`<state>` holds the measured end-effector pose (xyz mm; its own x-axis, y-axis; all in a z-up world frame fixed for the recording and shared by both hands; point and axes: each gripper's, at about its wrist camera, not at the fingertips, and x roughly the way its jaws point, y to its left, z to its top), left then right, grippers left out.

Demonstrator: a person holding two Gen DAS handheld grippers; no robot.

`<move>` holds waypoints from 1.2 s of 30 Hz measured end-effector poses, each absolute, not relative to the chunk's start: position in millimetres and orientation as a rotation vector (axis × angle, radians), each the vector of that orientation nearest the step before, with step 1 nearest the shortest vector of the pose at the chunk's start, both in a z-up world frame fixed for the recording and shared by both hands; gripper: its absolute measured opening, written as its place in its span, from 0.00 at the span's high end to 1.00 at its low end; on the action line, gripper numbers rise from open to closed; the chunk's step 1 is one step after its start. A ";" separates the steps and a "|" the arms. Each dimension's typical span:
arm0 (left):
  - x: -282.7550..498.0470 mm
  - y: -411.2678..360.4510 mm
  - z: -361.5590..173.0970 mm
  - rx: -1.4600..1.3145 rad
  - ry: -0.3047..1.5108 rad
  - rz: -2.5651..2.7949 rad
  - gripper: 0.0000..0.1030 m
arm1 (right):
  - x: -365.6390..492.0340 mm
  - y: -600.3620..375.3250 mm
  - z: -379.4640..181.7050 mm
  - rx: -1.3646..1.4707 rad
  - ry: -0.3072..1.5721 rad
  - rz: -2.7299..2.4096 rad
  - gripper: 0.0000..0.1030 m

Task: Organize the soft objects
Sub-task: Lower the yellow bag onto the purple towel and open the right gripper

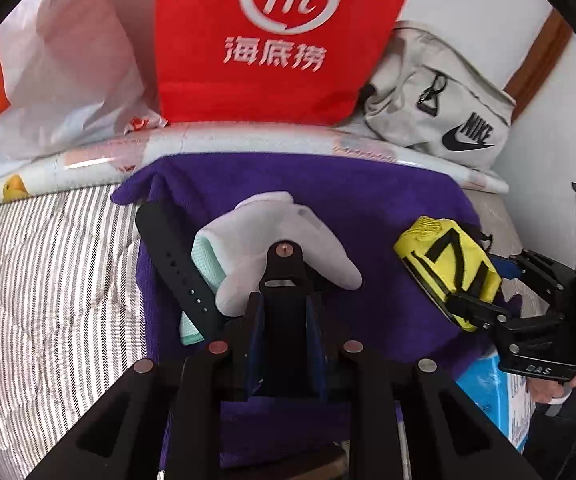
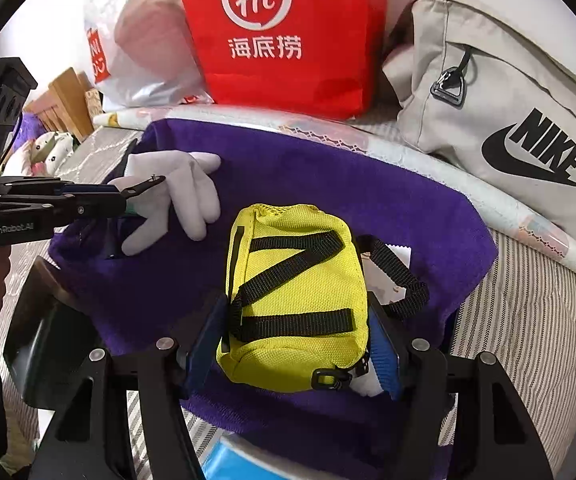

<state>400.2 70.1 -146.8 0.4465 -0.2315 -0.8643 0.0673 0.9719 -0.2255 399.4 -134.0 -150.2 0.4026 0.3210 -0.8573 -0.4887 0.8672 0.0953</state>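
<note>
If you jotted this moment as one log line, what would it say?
left gripper: shut over white glove | right gripper: fingers clamp yellow pouch | both on purple towel

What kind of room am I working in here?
Probably a bedroom: the purple towel lies on a striped quilted bedspread, with a wooden bed frame and plush toys behind, and shopping bags against the wall.

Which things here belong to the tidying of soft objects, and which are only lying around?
In the job: yellow pouch between the right gripper pads; white glove at the shut left gripper; purple towel beneath.

Lying about: red bag, Nike bag, white plastic bag, black strap.
</note>
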 end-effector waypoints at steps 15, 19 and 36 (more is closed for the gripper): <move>403.3 77.3 -158.2 -0.194 1.124 -0.208 0.79 | 409.5 -114.2 -156.8 -0.223 1.071 0.554 0.36; 401.0 78.1 -157.2 -0.185 1.124 -0.213 0.79 | 408.6 -114.2 -159.3 -0.239 1.077 0.541 0.36; 377.5 93.8 -143.3 -0.206 1.127 -0.213 0.75 | 405.5 -112.5 -150.9 -0.193 1.095 0.532 0.32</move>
<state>377.5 93.8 -143.3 0.4136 -0.2715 -0.8691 0.0646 0.9609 -0.2694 405.5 -112.5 -150.9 0.3480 0.3142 -0.8833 -0.5000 0.8592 0.1086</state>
